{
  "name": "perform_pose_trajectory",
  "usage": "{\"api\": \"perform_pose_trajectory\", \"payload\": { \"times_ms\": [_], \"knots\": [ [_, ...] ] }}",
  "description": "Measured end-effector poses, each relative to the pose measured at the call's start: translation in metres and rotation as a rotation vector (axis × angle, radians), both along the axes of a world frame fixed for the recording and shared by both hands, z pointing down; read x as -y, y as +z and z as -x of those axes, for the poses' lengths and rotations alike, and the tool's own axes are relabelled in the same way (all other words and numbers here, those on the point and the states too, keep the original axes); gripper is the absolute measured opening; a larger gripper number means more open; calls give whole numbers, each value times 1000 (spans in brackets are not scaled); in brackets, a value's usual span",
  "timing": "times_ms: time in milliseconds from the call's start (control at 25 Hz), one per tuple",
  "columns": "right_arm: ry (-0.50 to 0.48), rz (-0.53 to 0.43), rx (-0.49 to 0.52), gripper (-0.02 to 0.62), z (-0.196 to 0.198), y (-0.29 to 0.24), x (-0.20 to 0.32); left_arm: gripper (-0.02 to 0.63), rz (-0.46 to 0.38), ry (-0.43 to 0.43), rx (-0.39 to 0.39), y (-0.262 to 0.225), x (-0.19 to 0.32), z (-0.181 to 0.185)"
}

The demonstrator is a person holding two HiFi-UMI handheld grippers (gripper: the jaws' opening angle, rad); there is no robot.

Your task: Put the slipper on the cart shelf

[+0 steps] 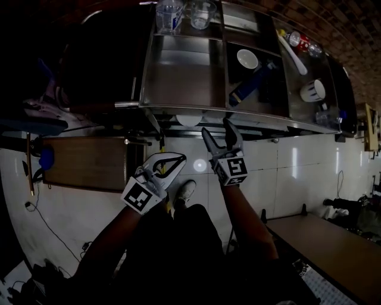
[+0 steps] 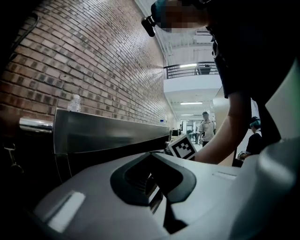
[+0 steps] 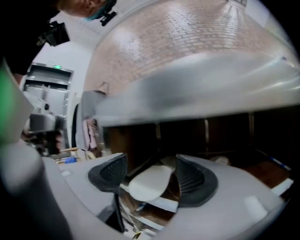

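A white slipper (image 3: 146,183) lies sole up on the cart's dark lower shelf (image 3: 262,171), under the steel top. In the right gripper view it shows in the gap between the pads, and neither pad presses on it. My right gripper (image 1: 217,128) (image 3: 152,174) is open wide, its tips at the front edge of the steel cart (image 1: 178,77). My left gripper (image 1: 174,161) (image 2: 154,180) hangs lower and to the left, away from the cart, its dark pads together with nothing between them.
The cart's top holds clear cups (image 1: 169,15), a white bowl (image 1: 247,58), a blue object (image 1: 250,84), a white mug (image 1: 312,90) and a bottle (image 1: 300,41). A wooden panel (image 1: 83,162) stands at the left and a wooden table (image 1: 324,247) at the lower right. The person's shoe (image 1: 186,192) is on the tiled floor.
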State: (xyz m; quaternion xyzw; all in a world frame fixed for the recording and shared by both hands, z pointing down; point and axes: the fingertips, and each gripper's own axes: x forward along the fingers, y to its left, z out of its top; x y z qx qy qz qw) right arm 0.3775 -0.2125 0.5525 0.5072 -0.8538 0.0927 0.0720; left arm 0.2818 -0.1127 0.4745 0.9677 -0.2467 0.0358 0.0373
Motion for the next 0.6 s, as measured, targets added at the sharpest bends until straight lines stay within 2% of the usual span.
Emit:
{"api": "perform_pose_trajectory", "payload": {
  "times_ms": [200,320,400,520,600],
  "knots": [
    [-141,-109,15,308,31,-68,-53,5,-8,-40,-5,-27,-14,8],
    [-225,-141,11,263,49,-106,-86,5,-18,-65,-14,-49,-26,13],
    [-266,-155,-5,201,56,-126,-108,5,-29,-76,-17,-63,-36,16],
    [-314,-160,-4,54,61,-148,-135,5,-45,-93,-20,-79,-52,21],
    [-353,-155,20,0,65,-158,-149,5,-45,-107,-12,-85,-63,25]
  ]
}}
